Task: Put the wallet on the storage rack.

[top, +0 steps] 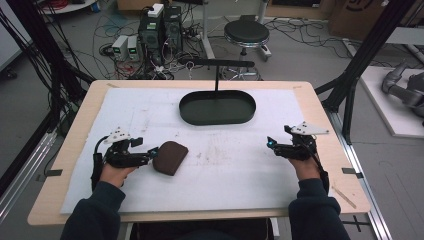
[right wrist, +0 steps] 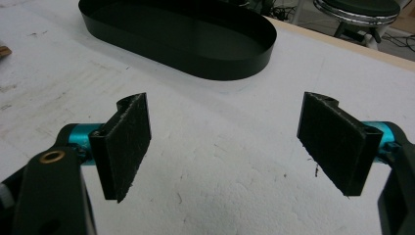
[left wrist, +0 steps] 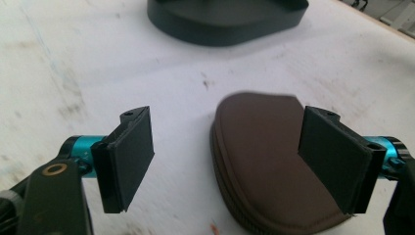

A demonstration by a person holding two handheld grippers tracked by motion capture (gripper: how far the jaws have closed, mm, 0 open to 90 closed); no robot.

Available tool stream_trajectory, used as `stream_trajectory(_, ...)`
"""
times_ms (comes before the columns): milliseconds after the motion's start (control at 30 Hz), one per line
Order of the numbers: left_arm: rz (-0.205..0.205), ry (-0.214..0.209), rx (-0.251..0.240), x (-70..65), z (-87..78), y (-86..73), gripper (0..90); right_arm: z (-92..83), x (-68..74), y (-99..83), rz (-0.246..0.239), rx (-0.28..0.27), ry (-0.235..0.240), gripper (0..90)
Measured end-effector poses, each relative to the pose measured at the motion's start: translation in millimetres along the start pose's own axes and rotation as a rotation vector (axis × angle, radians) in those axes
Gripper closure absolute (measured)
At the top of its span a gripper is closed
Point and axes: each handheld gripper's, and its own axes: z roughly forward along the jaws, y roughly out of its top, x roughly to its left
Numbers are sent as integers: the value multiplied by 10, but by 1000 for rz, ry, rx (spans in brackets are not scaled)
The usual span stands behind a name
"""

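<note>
A brown zippered pouch (top: 170, 157) lies flat on the white mat, left of centre. My left gripper (top: 148, 156) sits just to its left, open, its tips at the pouch's near edge. In the left gripper view the pouch (left wrist: 264, 166) lies partly between the jaws of that gripper (left wrist: 235, 161), nearer the right pad, and no pad presses on it. My right gripper (top: 270, 142) rests open on the mat at the right with nothing between its jaws (right wrist: 230, 147). A black oval tray (top: 217, 107) stands at the back centre.
A white mat (top: 225, 165) covers most of the wooden table (top: 320, 105). A black post with a crossbar (top: 217, 64) rises behind the tray (right wrist: 186, 34). A stool (top: 246, 32), computers and cables stand on the floor beyond the table's far edge.
</note>
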Motion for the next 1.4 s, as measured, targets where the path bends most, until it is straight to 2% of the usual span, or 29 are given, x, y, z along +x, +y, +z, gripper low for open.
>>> stream_trajectory(133,-27,-14,38,-46,83,-109,206,5,20,12,-6,-3,4,205)
stream_trajectory(267,-26,-19,69,-94,154,-131,206,7,38,24,-11,-4,8,206)
stream_trajectory(367,-35,-13,92,-97,208,-147,206,15,46,27,-9,-5,8,206)
stream_trajectory(567,-77,-45,122,-71,270,-170,184,10,35,18,-7,-5,9,206)
stream_trajectory(667,-71,-45,123,-85,275,-167,184,9,36,17,-9,-1,9,206)
stream_trajectory(867,-11,-43,133,-164,294,-143,184,15,47,22,-11,-1,10,206)
stream_trajectory(900,-17,-44,138,-167,299,-139,186,18,46,24,-14,-4,11,207)
stream_trajectory(1000,-53,-86,152,-128,305,-141,217,25,55,26,-14,0,14,207)
stream_trajectory(1067,-61,-133,148,-115,294,-142,308,29,60,26,-15,0,18,207)
stream_trajectory(1133,-49,-141,145,-119,290,-142,376,35,64,27,-18,0,21,207)
stream_trajectory(1300,-25,-159,123,-146,336,-132,407,54,81,29,-24,7,29,207)
stream_trajectory(1400,-12,-164,133,-190,407,-90,408,73,101,36,-20,13,37,207)
